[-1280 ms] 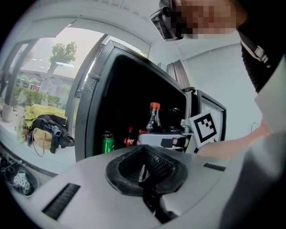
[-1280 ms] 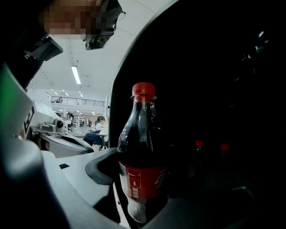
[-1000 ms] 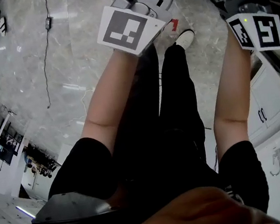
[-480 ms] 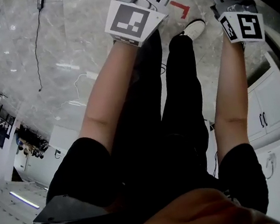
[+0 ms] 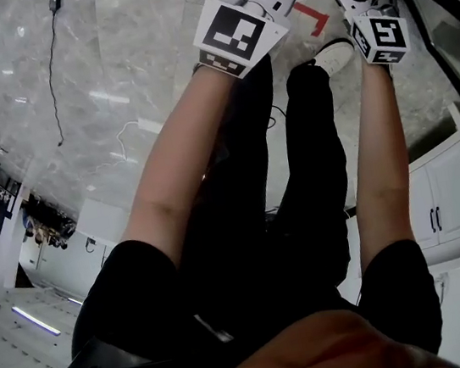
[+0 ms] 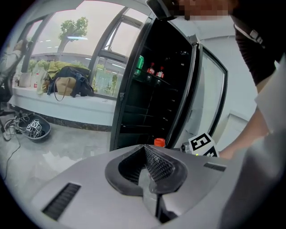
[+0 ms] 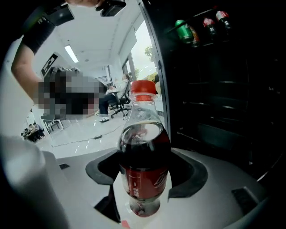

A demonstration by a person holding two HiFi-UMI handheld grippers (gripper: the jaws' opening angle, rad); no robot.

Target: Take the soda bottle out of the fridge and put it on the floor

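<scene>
Right gripper view, one soda bottle (image 7: pixel 144 152) (clamped upright)

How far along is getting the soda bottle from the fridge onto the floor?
Done: the soda bottle is out of the open fridge. In hand: the right gripper is shut on it, holding it upright above the floor; the left gripper is shut and empty. Left: lowering the bottle onto the floor and letting go.
</scene>
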